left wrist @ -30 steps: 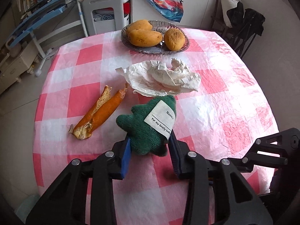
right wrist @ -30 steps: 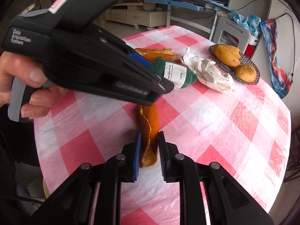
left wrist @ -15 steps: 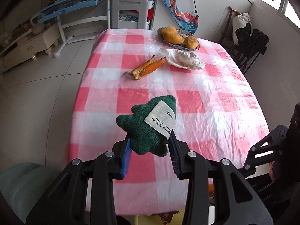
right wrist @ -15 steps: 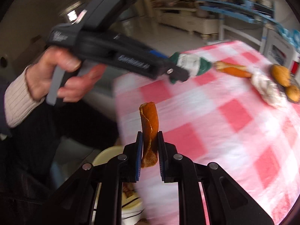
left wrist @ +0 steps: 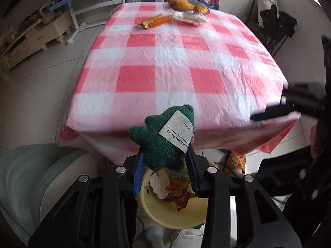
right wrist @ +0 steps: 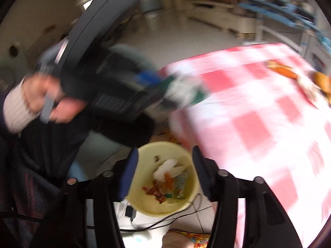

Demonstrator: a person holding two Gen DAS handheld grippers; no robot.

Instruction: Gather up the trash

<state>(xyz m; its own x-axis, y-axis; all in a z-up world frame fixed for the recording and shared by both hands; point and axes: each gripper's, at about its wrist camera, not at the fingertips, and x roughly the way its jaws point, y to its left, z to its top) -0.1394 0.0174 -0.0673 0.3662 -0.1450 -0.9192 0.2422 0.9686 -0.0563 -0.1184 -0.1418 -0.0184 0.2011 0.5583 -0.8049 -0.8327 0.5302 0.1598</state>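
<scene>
My left gripper (left wrist: pixel 164 165) is shut on a green knitted tree-shaped toy (left wrist: pixel 163 140) with a white name label, held just off the near edge of the checked table, above a yellow bin (left wrist: pixel 171 212) on the floor. My right gripper (right wrist: pixel 164 169) hangs over the same yellow bin (right wrist: pixel 142 204); its jaws are opening with nothing between them. Peels and white scraps lie in the bin. An orange peel (left wrist: pixel 156 21) and crumpled white paper (left wrist: pixel 191 17) stay at the table's far end. The left gripper with the green toy (right wrist: pixel 186 91) shows blurred in the right wrist view.
A bowl of fruit (left wrist: pixel 189 5) sits at the far end of the pink checked table (left wrist: pixel 171 62). A grey-green seat (left wrist: pixel 31 177) stands left of the bin. Cables (right wrist: pixel 165 219) lie on the floor beside it. A hand and a ribbed sleeve (right wrist: pixel 18 105) hold the left gripper.
Both grippers drew back from the table to above the yellow bin. The right gripper's jaws parted and the orange peel it held is gone from them. The left still holds the green toy.
</scene>
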